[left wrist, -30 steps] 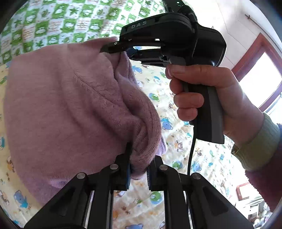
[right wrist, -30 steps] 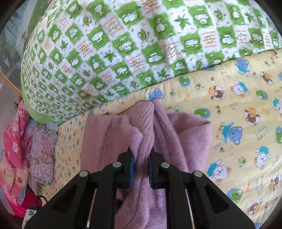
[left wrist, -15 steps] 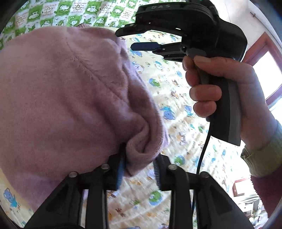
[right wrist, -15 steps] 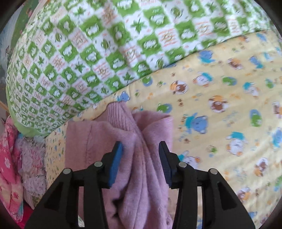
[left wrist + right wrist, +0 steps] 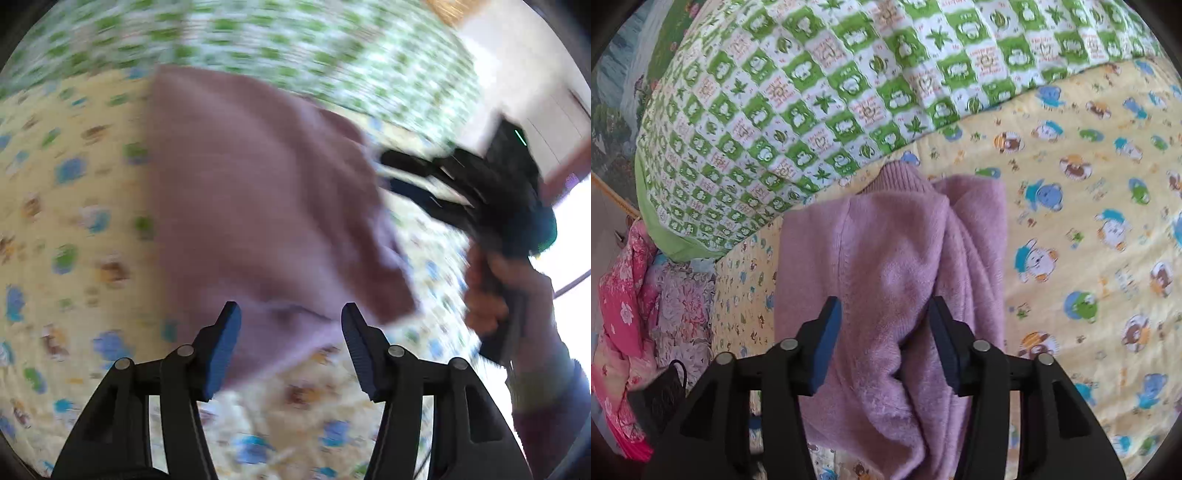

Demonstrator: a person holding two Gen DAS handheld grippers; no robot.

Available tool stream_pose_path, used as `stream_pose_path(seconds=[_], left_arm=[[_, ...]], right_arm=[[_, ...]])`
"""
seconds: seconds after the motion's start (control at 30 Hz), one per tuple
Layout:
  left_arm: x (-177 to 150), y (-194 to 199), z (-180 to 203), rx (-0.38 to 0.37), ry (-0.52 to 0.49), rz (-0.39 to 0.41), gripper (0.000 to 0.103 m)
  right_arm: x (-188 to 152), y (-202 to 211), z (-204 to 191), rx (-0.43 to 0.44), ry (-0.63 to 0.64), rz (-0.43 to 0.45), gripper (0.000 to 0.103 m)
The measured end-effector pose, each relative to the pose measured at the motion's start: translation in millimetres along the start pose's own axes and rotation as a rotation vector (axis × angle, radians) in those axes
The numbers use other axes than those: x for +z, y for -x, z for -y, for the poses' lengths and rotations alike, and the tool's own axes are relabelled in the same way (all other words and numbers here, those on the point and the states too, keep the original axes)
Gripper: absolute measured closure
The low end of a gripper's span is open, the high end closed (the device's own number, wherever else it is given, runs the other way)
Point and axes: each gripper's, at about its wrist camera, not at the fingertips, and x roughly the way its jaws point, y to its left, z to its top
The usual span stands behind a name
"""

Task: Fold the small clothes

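Note:
A small mauve fleece garment (image 5: 886, 280) lies folded on the yellow cartoon-print sheet (image 5: 1089, 206), its ribbed collar toward the green quilt. My right gripper (image 5: 884, 332) is open just above its near part, holding nothing. In the blurred left wrist view the garment (image 5: 258, 206) lies flat ahead. My left gripper (image 5: 291, 339) is open over its near edge. The right gripper (image 5: 413, 177) shows at the garment's right side, held by a hand.
A green-and-white checked quilt (image 5: 849, 81) is bunched along the far side of the sheet. Pink floral clothes (image 5: 631, 302) are piled at the left. A window (image 5: 576, 206) is at the right in the left wrist view.
Both grippers have opened and let go of the mauve garment, which now lies on the sheet. Both have drawn back; the left view is moving fast.

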Motion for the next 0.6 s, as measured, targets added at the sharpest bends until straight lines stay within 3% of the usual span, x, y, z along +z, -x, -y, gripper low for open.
stream_pose_path(seconds=[0.17,0.2,0.23,0.27,0.43,0.6], left_arm=[[19,-11,-46,0.014,0.153,-0.017,0.046],[23,-12,-50,0.018,0.161,-0.018,0.046],[27,-11,-53,0.015,0.165,-0.017,0.046],[30,-13,-53,0.012,0.164,-0.017,0.046],[36,-9,-41,-0.012,0.112,-0.018,0.043],[31,-14,-23,-0.040,0.062,-0.061,0.043]], right_arm=[[2,-21,3,-0.004,-0.024,-0.010,0.055],[3,-24,3,-0.009,-0.021,-0.016,0.075],[4,-24,2,-0.017,-0.017,-0.016,0.088],[5,-21,2,-0.017,-0.017,-0.011,0.094],[18,23,3,0.018,-0.002,0.074,0.095],[24,23,38,-0.105,-0.017,0.052,0.095]])
